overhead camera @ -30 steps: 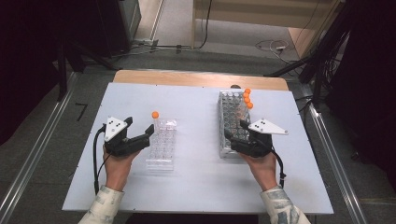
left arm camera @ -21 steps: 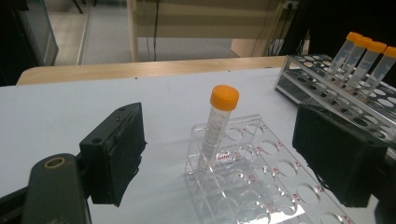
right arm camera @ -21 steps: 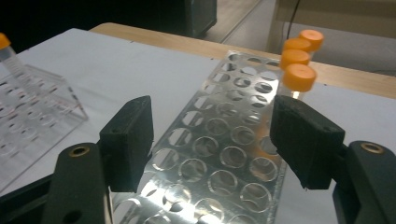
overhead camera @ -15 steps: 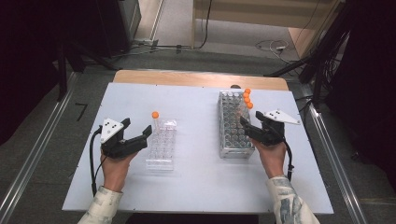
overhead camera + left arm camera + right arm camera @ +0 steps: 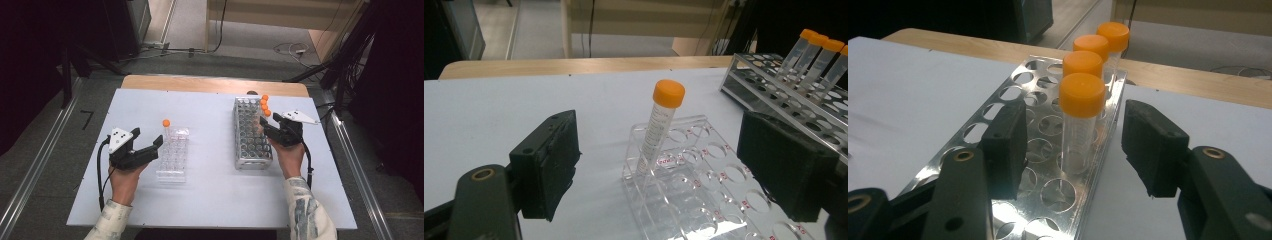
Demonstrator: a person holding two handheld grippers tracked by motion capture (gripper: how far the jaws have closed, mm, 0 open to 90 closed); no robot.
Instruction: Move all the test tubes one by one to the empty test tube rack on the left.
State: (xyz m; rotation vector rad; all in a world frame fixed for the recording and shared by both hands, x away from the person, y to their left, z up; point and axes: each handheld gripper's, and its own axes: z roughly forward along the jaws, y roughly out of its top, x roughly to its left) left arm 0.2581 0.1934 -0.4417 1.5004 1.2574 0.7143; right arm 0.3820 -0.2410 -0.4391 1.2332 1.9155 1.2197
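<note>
While the left gripper (image 5: 150, 148) sat open at the near-left side of the clear plastic rack (image 5: 172, 155), gripping nothing, the right gripper (image 5: 265, 129) was at the right edge of the metal rack (image 5: 250, 135), closing in on the nearest orange-capped tube (image 5: 1079, 120). Right gripper jaws had just been closing, tube stood between them, but the pads weren't touching it yet, gaps on both sides in the right gripper view. That tube stood upright in the metal rack's right-hand row, first of four capped tubes (image 5: 264, 105) lined up along that edge. One more capped tube (image 5: 659, 125) already stood, slightly tilted, in a far corner hole of the clear rack, on the white table (image 5: 210, 200)

Step judged: grasp phase of moving a tube from metal rack to clear rack, likely one done, four left. Next move probably calls for closing the jaws fully below the cap, then lifting straight up so the tube clears its hole without dragging the rack or knocking the neighbour behind it
</note>
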